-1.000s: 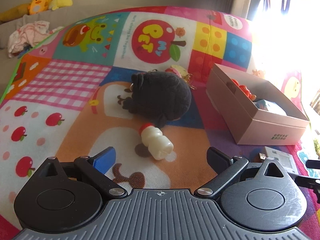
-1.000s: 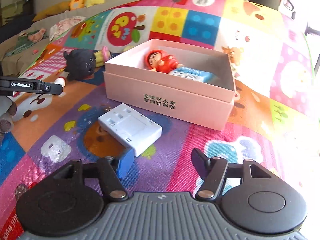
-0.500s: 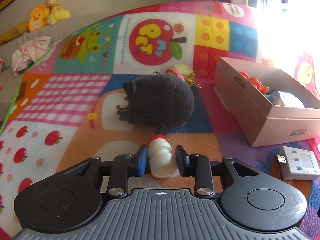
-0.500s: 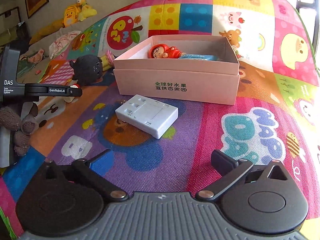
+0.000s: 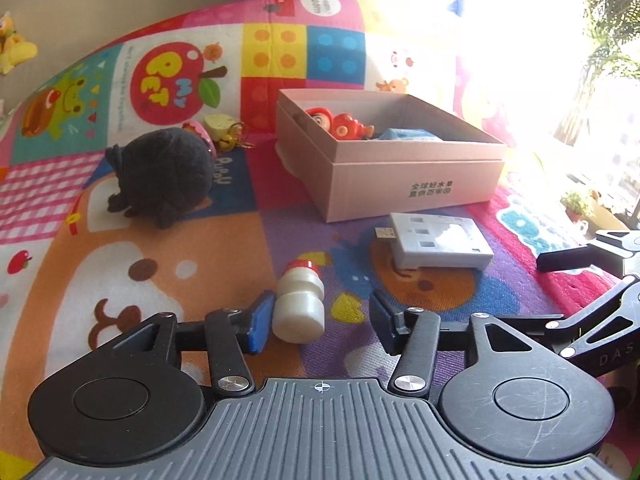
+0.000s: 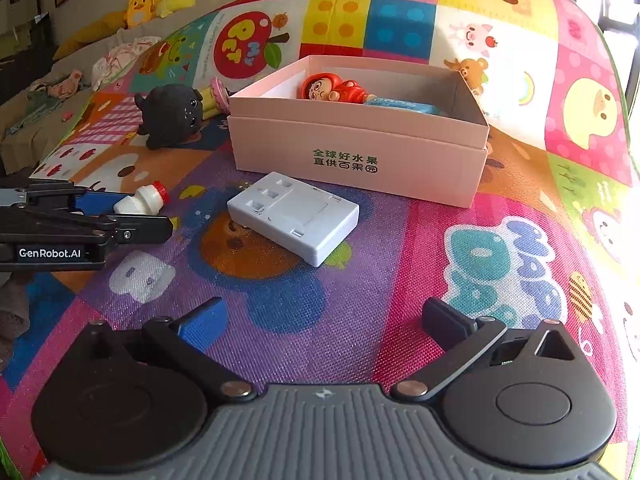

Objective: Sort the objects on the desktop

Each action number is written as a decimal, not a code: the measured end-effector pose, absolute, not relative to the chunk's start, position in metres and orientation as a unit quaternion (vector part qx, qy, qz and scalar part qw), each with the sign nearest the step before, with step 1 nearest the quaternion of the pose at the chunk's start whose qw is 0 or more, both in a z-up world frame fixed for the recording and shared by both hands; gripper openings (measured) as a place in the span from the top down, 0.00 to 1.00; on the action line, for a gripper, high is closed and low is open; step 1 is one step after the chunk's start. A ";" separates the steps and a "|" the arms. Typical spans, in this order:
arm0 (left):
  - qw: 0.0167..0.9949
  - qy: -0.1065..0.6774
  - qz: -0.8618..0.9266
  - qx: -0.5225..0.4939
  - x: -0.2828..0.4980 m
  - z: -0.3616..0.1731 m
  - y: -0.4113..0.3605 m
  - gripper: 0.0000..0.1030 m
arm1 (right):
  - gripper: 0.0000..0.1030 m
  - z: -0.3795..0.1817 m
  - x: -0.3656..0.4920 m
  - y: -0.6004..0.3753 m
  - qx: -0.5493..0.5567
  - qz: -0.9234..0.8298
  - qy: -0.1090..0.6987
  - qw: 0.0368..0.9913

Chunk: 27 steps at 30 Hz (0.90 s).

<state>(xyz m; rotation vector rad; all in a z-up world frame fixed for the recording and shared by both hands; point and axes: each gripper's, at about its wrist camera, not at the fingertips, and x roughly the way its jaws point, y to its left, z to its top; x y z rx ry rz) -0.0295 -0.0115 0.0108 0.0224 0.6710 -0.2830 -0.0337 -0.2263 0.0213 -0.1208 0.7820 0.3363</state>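
Observation:
A small white bottle with a red cap (image 5: pixel 299 299) lies on the play mat between my left gripper's (image 5: pixel 320 322) open jaws, against the left blue pad (image 5: pixel 260 320); the right pad stands apart from it. The bottle also shows in the right wrist view (image 6: pixel 141 200). A white USB hub (image 5: pixel 438 240) (image 6: pixel 294 216) lies in front of the pink box (image 5: pixel 412 186) (image 6: pixel 360 160), which holds a red figure (image 6: pixel 330 88) and a blue pack. My right gripper (image 6: pixel 320 320) is open and empty, short of the hub.
A black plush toy (image 5: pixel 162 176) (image 6: pixel 172 114) lies left of the box, with a small keychain toy (image 5: pixel 220 130) behind it. Plush toys and cloths lie on a sofa (image 6: pixel 120 28) beyond the mat's far left edge.
My left gripper, shut on the bottle half a second ago, has carried it right toward the hub and opened. My right gripper stays open and has shifted a little.

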 end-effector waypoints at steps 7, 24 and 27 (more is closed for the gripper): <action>0.936 0.330 -0.122 -0.010 -0.032 0.010 0.005 0.27 | 0.00 0.030 -0.014 -0.223 -0.057 0.161 0.392 0.904; 0.938 0.324 -0.117 -0.040 -0.034 0.010 0.013 0.08 | 0.00 0.040 0.029 -0.201 -0.041 0.131 0.377 0.916; 0.939 0.320 -0.119 -0.035 -0.035 0.010 0.011 0.07 | 0.00 0.030 0.043 -0.189 -0.039 0.132 0.397 0.908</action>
